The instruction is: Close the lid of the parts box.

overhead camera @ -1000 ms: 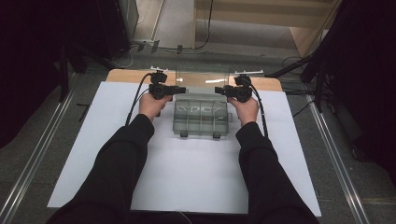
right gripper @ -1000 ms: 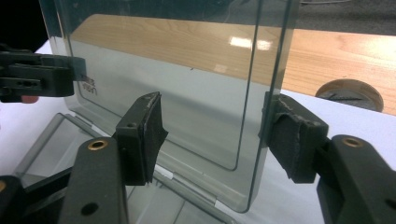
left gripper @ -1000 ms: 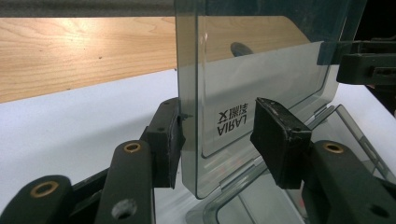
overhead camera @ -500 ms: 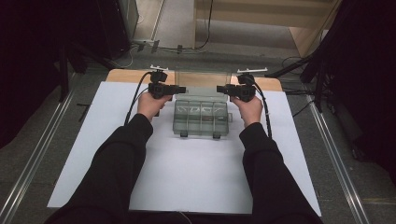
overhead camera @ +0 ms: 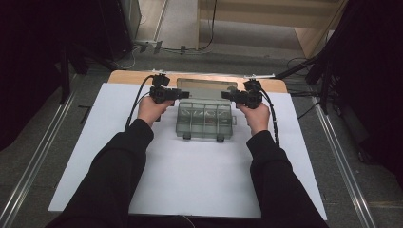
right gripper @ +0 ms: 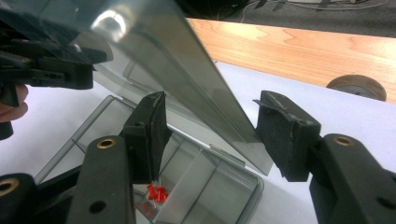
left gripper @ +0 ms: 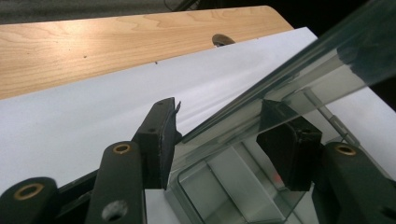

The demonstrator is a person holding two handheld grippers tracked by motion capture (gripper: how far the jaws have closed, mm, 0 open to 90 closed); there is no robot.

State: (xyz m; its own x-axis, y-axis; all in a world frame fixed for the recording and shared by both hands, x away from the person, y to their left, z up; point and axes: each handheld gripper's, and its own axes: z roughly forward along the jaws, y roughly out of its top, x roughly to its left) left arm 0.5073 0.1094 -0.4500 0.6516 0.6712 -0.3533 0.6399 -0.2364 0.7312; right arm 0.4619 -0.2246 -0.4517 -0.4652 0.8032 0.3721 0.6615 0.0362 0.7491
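Clear compartment box [overhead camera: 205, 120] sits centre frame on the white sheet [overhead camera: 190, 180], lid [overhead camera: 207, 88] raised toward the upper edge. Left gripper [overhead camera: 186, 95] and right gripper [overhead camera: 224, 97] flank the lid's two ends, evidently to steady it open. Both sets of jaws stand wide with the lid edge between them, pads clear; left has just been opening, right closing. Right gripper view reveals red pins [right gripper: 157, 193] inside a compartment.

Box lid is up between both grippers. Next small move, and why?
Probably ease both grippers back off the lid. It already leans open behind the box, and the left gripper and right gripper straddle its edge with a gap at each pad.
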